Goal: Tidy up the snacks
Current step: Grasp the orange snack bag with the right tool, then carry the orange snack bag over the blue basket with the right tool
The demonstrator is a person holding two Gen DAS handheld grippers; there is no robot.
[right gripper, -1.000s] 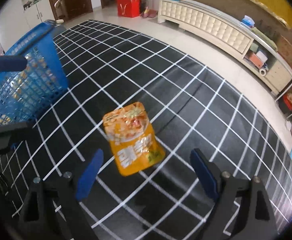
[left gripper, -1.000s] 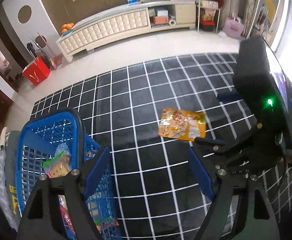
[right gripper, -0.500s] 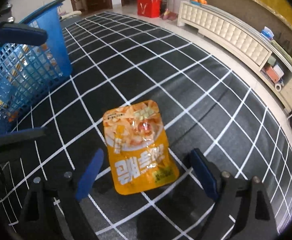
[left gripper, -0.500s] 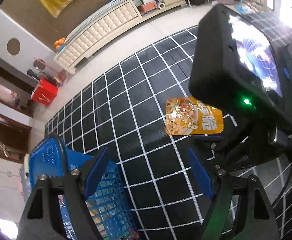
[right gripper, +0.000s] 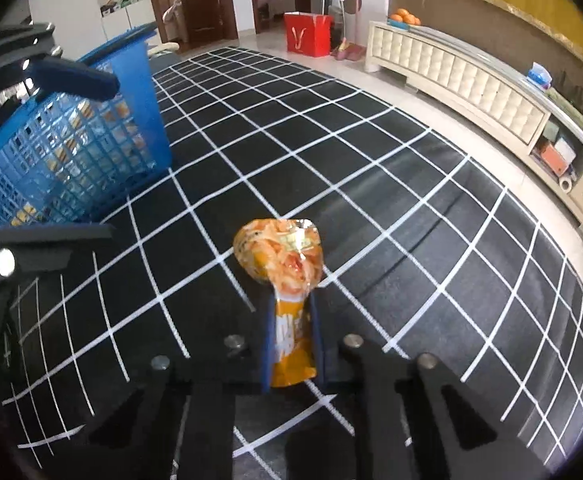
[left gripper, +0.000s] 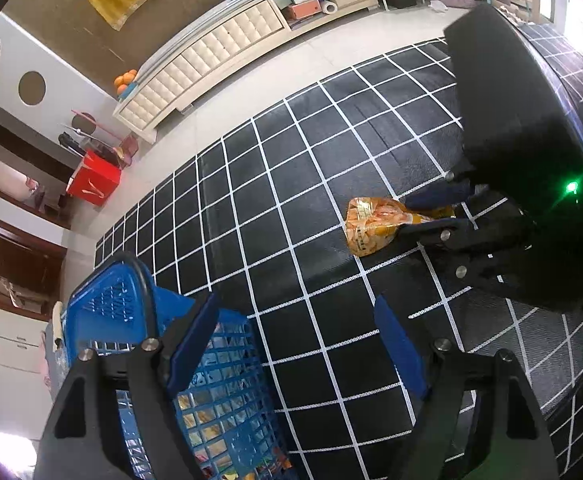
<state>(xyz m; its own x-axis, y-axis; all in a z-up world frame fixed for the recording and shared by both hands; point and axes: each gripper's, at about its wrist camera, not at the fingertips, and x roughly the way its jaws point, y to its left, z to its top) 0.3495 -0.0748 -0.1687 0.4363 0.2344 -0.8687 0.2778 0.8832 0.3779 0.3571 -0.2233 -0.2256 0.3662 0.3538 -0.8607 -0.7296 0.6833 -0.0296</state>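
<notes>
Right claw (right gripper: 291, 344): its jaws have just closed and now pinch the lower part of the orange snack pouch (right gripper: 281, 258), squeezing it into a narrow neck between the blue pads (right gripper: 269, 344); the left wrist view shows the same grip from the side (left gripper: 431, 212).
Left claw (left gripper: 295, 352): jaws stand well apart with nothing between them, hovering partly over the near edge of the blue basket (left gripper: 119, 308).
Snack pouch: orange, printed with pictures of food, its upper end puffed out beyond the right claw's fingertips; it sits low over the rug (right gripper: 371, 208), and whether its tip still touches the rug I cannot tell.
Blue basket: a plastic mesh basket standing on the rug at the left of the right wrist view (right gripper: 71, 152), well apart from the pouch; through the mesh other packets show inside.
Rug: black with a white grid, covering the floor under both claws.
Background: a long cream cabinet (right gripper: 459, 80) along the far wall with oranges (right gripper: 405, 17) on one end, and a red paper bag (right gripper: 306, 34) on the pale floor near a doorway.
</notes>
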